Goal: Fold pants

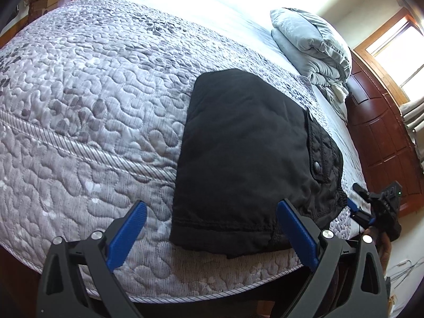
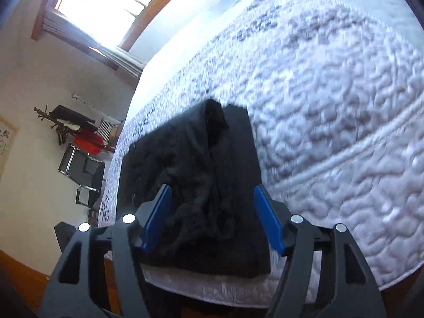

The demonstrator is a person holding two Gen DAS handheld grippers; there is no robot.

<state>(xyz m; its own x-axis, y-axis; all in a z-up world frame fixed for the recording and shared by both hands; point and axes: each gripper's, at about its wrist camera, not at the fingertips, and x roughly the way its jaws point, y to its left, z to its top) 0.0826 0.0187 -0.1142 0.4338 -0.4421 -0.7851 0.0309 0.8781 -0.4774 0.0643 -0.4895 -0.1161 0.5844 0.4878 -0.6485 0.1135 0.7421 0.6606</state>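
A: Where are the pants (image 1: pixel 246 153) now?

B: On the bed (image 1: pixel 79 106), close to its near edge, folded into a compact dark rectangle. The waistband with its button lies along the side toward the headboard, still peeking out from under the top layer.

A: And the hand-held grippers?

B: The left hand-held gripper (image 1: pixel 212 235) hangs over the near edge with its jaws spread wide, nothing between them. The right hand-held gripper (image 2: pixel 212 220) is released too: its blue pads stand either side of a raised ridge of cloth, but they don't press on it.

A: So which step is this?

B: I'd judge the folding mostly done, and this is tidying. That ridge in the right view looks bunched. The next move probably calls for flattening it, or one last fold over the waistband, keeping the stack square to the bed's edge.
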